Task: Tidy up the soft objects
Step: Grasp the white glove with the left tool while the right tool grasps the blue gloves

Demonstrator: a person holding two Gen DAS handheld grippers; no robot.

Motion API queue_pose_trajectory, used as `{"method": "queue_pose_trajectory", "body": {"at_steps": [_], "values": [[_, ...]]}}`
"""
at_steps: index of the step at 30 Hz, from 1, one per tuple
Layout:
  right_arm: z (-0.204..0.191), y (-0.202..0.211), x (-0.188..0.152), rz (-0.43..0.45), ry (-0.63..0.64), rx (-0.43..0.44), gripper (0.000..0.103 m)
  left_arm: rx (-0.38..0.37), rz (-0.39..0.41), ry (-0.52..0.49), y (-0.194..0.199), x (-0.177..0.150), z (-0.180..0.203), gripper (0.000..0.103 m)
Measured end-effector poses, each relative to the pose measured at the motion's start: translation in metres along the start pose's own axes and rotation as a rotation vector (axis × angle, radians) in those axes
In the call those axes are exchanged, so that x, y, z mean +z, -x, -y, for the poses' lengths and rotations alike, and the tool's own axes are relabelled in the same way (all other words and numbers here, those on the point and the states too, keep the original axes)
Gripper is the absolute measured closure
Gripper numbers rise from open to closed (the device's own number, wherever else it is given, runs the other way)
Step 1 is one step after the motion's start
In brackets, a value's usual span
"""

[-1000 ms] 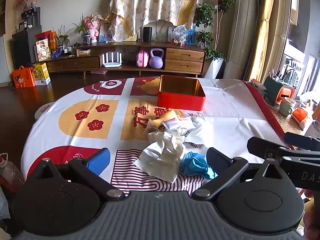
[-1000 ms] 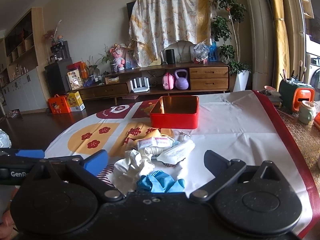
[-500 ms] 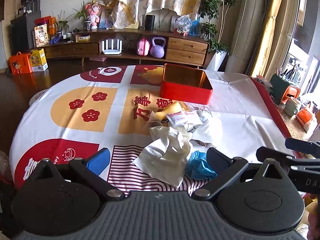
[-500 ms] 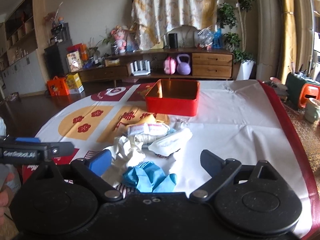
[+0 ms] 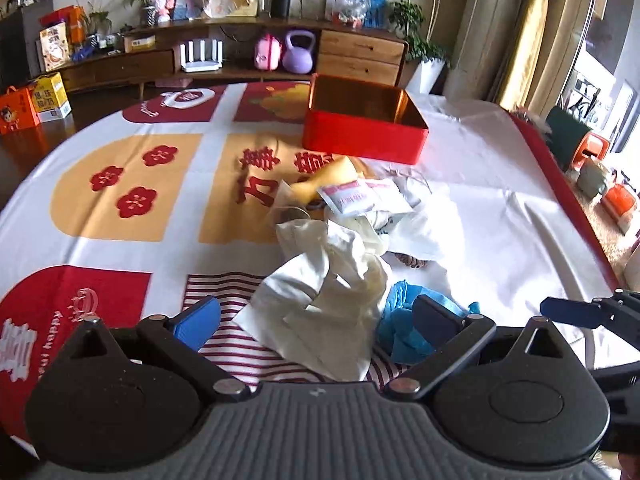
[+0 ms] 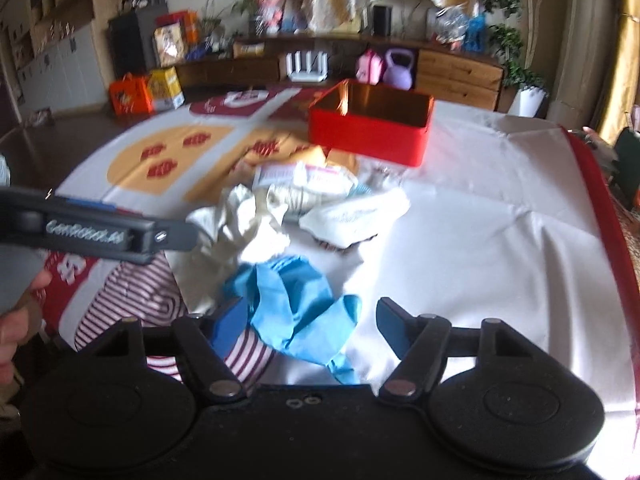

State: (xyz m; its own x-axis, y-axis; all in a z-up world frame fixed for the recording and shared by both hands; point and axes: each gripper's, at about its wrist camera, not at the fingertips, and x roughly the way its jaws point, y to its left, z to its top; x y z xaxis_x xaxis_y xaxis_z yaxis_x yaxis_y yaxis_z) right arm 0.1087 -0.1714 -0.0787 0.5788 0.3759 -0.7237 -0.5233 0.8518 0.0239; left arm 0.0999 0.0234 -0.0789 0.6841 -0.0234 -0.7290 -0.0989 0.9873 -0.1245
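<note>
Closing in from the near edge of the table, the right gripper (image 6: 308,320) has its jaws narrowing around the crumpled blue glove (image 6: 298,300), which lies between them, not visibly pinched yet. Beside it the left gripper (image 5: 316,316) hangs spread over the white cloth (image 5: 328,288), its side reading "GenRobot.ai". Just beyond, a sachet with a pink label (image 5: 348,198), too small to read. Farthest, toward the far edge, the open red tin (image 5: 362,140) looks empty.
</note>
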Motion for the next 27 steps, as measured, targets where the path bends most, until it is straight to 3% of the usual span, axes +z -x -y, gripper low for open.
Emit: {"method": "queue_pose_trajectory", "body": {"at_steps": [5,11,18,23,27], "values": [[-0.007,-0.016,-0.001,-0.035,0.064,0.034,0.035,0.012,-0.014,-0.040,-0.026,0.002,0.009,0.001],[-0.009,-0.030,0.000,-0.062,0.107,0.048,0.048,0.003,-0.022,-0.052,-0.050,0.008,0.013,0.001],[-0.009,-0.039,0.001,-0.075,0.114,0.066,0.059,0.009,-0.072,-0.067,-0.076,0.016,0.014,0.014],[-0.004,-0.040,0.000,-0.077,0.093,0.074,0.068,-0.047,-0.113,0.032,-0.088,0.021,-0.003,0.033],[0.000,-0.038,0.000,-0.069,0.074,0.083,0.081,-0.061,-0.120,0.050,-0.087,0.023,-0.005,0.058]]}}
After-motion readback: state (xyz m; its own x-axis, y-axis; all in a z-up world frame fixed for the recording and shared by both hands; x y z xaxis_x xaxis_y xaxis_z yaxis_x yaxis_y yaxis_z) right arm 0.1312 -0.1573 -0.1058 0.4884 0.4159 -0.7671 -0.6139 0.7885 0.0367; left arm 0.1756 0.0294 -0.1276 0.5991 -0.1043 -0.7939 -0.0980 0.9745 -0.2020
